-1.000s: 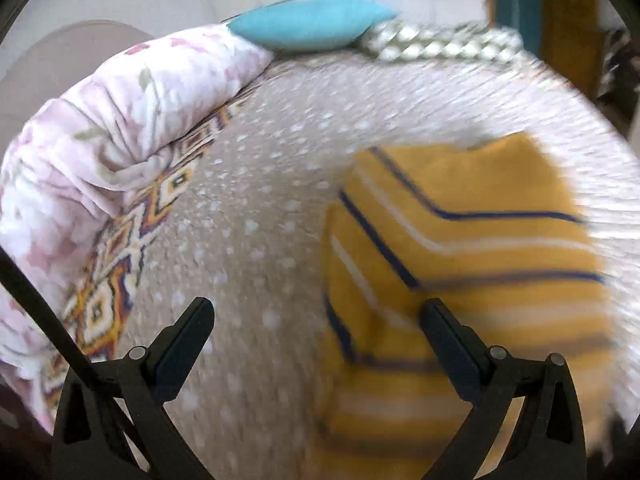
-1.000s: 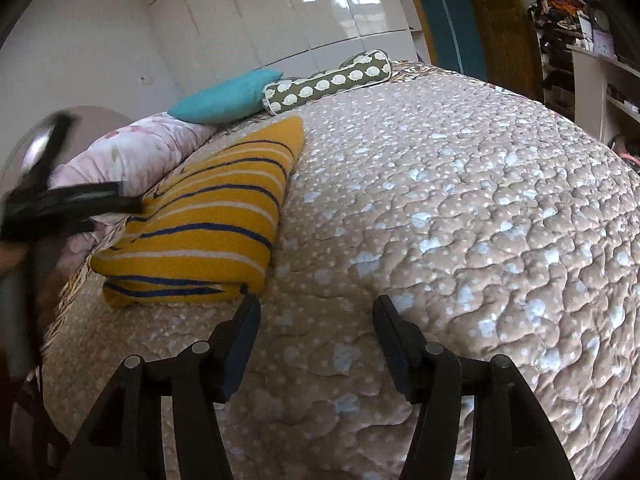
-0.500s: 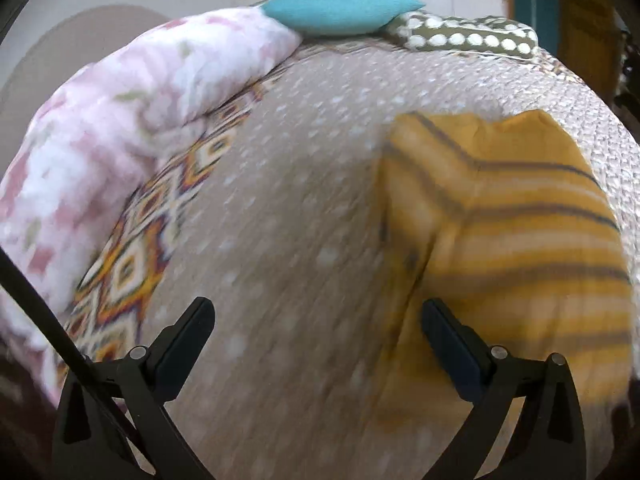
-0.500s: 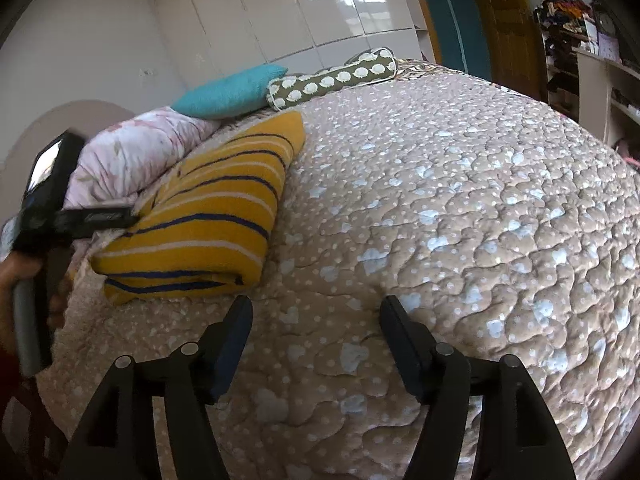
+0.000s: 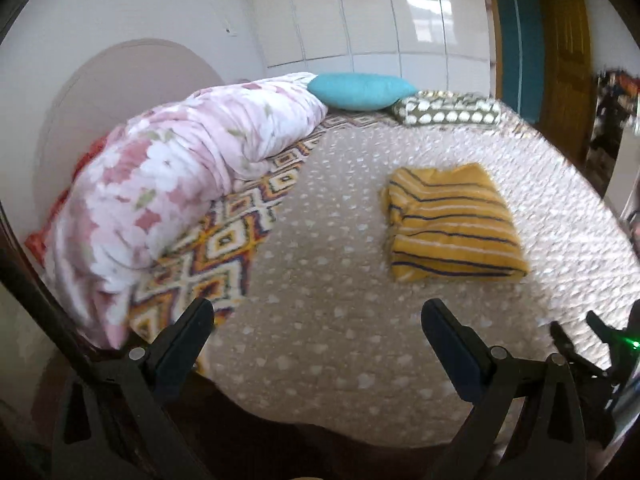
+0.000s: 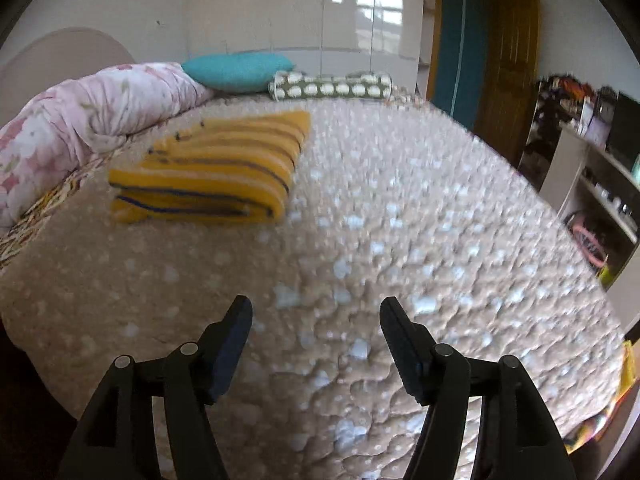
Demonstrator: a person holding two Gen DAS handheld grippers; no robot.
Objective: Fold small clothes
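**Both Grippers Withdrawn From Folded Garment**

The left gripper [image 5: 316,330] and right gripper [image 6: 316,324] have pulled back toward the bed's [image 6: 440,240] near edge, fingers released and empty. The striped garment [image 5: 452,224] lies folded mid-bed, toward the duvet [image 5: 180,168] side. The fold appears complete.

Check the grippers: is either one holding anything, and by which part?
Nothing is held. The left gripper and right gripper both stand open over the bedspread, clear of the folded striped garment.
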